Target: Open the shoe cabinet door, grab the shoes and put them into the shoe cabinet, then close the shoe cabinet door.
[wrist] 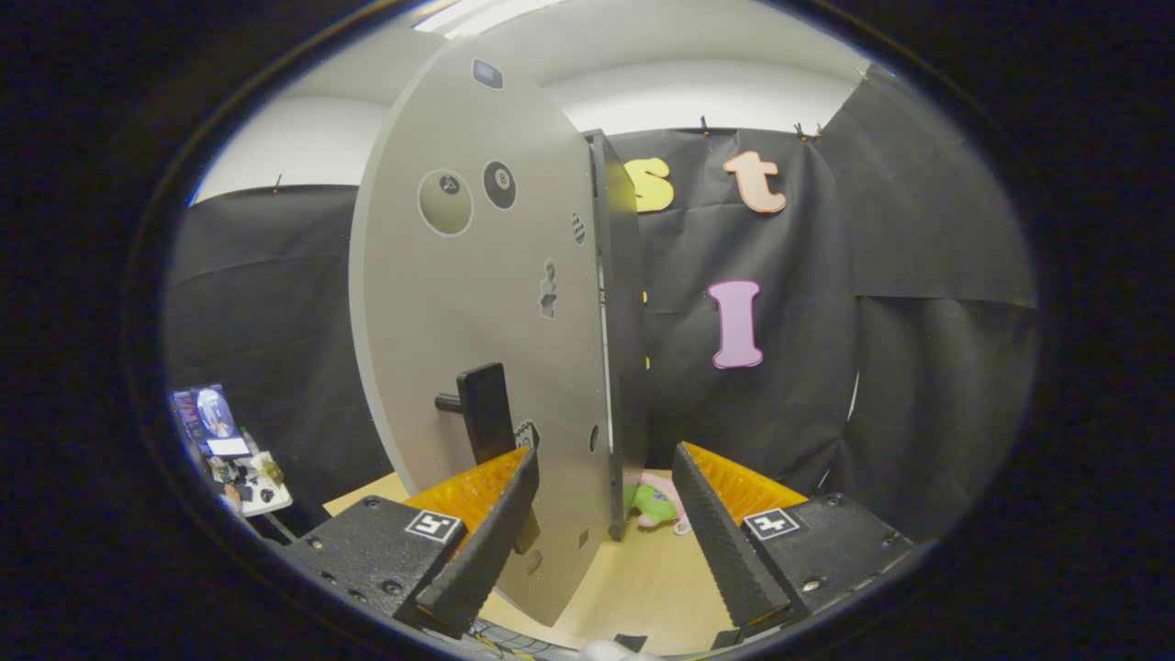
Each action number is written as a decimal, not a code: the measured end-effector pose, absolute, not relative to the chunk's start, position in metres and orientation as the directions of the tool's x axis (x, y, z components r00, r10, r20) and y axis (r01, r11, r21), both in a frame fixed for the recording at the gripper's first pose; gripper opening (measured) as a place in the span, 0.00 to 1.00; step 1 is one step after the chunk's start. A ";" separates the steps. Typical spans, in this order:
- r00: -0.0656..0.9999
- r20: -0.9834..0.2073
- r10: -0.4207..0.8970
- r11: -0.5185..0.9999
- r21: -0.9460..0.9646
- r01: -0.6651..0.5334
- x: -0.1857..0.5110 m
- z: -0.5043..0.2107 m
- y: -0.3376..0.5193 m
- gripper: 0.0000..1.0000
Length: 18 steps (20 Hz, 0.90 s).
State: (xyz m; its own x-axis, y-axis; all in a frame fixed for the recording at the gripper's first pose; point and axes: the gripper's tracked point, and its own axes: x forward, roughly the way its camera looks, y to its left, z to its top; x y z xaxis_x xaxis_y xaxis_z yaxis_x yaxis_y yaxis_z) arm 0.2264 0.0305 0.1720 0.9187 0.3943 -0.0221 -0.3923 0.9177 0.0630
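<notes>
- The tool (606,542) is spread wide.
- The open grey door (477,303) stands between its fingers.
- A small shoe (657,503) lies on the desk (633,578) beyond.

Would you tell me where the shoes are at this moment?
In the gripper view, the shoes lie on the tan table beyond the open gripper, just right of the swung-out cabinet door's edge, before the black cloth wall.
</notes>
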 end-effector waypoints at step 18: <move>0.959 -0.047 0.281 0.957 0.084 -0.277 0.231 0.160 0.218 0.97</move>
State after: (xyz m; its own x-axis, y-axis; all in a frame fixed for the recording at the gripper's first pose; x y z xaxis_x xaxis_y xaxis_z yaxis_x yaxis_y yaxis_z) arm 0.2310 0.2182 0.1604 0.9585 0.2810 -0.0472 -0.2765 0.9573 0.0840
